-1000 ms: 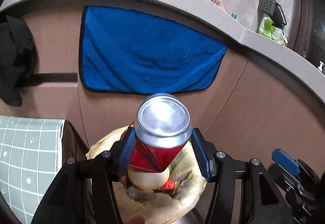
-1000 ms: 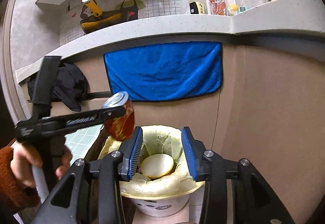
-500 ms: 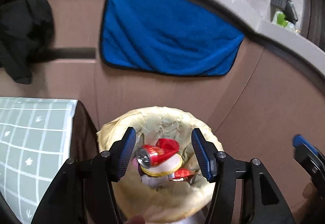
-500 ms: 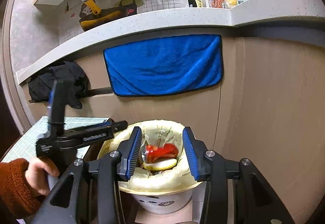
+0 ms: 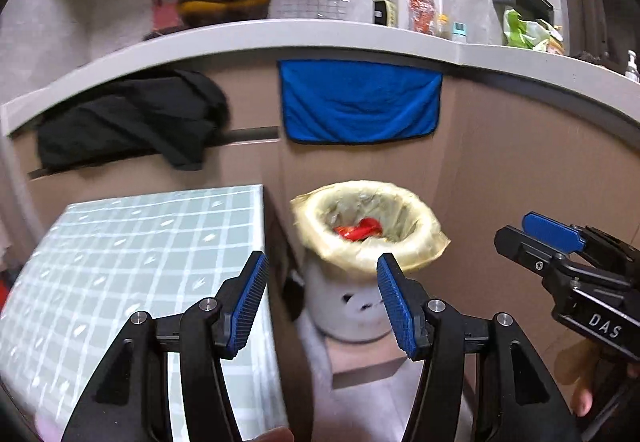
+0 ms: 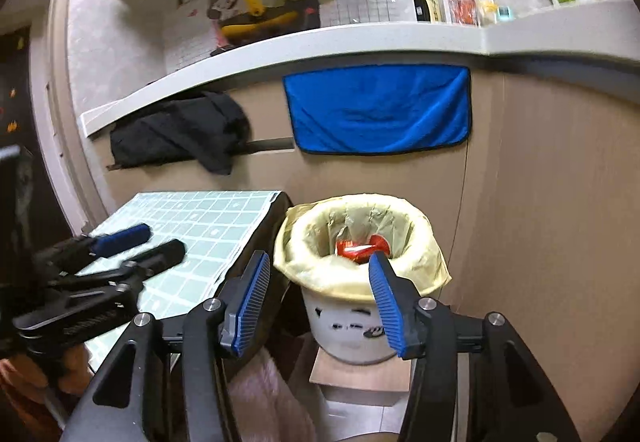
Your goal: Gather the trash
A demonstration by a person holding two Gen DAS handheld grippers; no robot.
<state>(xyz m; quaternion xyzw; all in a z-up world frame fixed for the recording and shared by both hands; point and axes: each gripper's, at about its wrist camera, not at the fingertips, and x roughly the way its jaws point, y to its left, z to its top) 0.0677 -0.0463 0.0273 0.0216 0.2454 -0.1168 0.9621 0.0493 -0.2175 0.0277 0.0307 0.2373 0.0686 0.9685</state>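
Since the desk (image 5: 132,242) at the left, under its green checked cloth, shows no litter on the part in view, the collecting looks close to done, though its near and far-left edges fall outside both pictures. Over it the left hand-held gripper (image 5: 318,302) stands with its blue pads spread wide and nothing between them. Just right of the desk, the white bin (image 5: 348,306) with its yellowish liner (image 5: 424,242) sits on a low block, and the red can (image 5: 360,230) lies inside it among other rubbish, well below the rim. Farther right, the right hand-held gripper (image 6: 318,300) is likewise parted and empty, poised above the bin. What remains, I judge, is only to check for any scrap beyond these views.
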